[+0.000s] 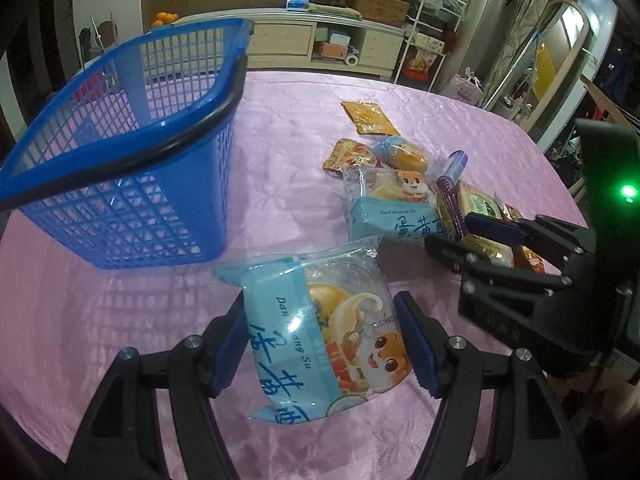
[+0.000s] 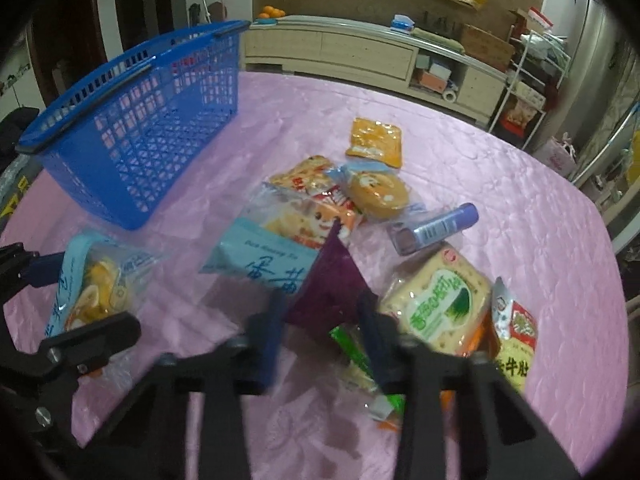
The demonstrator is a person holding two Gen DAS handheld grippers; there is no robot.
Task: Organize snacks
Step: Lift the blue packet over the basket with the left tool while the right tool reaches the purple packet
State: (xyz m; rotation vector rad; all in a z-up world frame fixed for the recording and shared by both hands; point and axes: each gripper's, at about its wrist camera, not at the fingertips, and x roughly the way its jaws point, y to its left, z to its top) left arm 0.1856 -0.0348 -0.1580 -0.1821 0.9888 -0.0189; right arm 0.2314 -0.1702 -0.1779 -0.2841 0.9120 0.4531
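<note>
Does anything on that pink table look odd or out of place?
Nothing is spilled or damaged. The blue basket holds no visible snacks; they lie in a loose, overlapping heap beside it, like the orange packet and the green cracker pack.

right gripper (image 2: pixel 324 320) fingers — motion-blurred

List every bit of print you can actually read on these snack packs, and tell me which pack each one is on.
"Dan Huang Su": blue pastry pack in the left gripper, beside blue Chinese characters.
"Dan Huang Su": second blue pastry pack on the pink tablecloth, above large characters.
"牛肚": yellow pouch, bottom right.
Green cracker pack: green characters, too blurred.
Purple tube, orange packet: print too small.
</note>
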